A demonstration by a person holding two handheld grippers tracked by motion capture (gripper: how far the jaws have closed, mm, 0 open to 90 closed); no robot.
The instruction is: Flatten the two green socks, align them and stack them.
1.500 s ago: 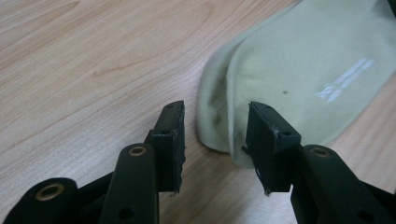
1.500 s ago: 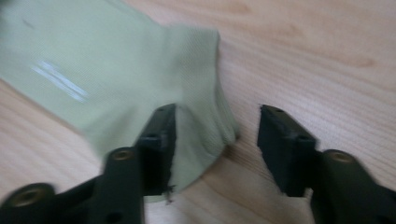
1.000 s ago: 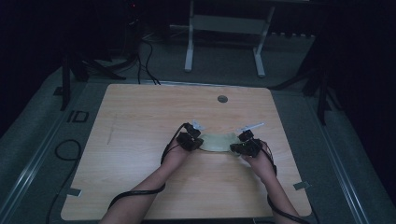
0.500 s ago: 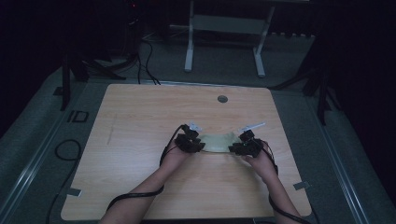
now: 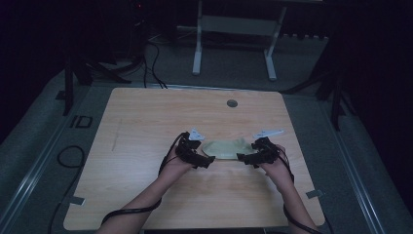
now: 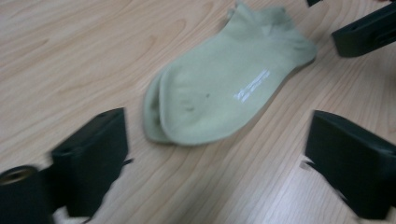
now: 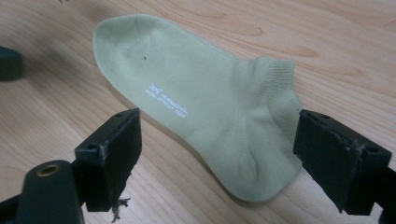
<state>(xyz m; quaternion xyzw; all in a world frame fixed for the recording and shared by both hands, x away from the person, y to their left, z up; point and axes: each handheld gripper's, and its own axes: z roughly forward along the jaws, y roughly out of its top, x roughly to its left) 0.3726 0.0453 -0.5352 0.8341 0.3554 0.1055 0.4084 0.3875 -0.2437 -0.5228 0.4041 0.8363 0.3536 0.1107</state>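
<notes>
Socks [image 5: 225,148]: a pale green pair of ankle socks lay flat on the wooden table [image 5: 146,122], one stacked on the other, in the near half of the top and a little right of its middle, directly between your two grippers.
Stacking: in the left gripper view the toe of the lower sock [image 6: 150,109] peeked out beside the toe of the upper one, so the two were slightly offset there.
Print: a small white printed mark [image 7: 167,101] ran along the sole area of the top sock.
Left gripper [image 5: 208,160]: you held it at the toe end of the socks, low over the table, pointing toward the other hand.
Left jaws: they stood wide apart with nothing between them but bare wood; the toe end sat just beyond the tips, not touched.
Right gripper [image 5: 242,157]: you held it at the cuff and heel end, facing the left one.
Right jaws: spread wide too, straddling the heel part of the socks, one jaw on each side, with the fabric lying loose between them and not pinched.
Your hands: both forearms came in from the near edge of the table, each with a cable trailing back from its gripper.
Table hole [image 5: 232,103]: a round grommet sat near the far edge, well apart from the socks.
</notes>
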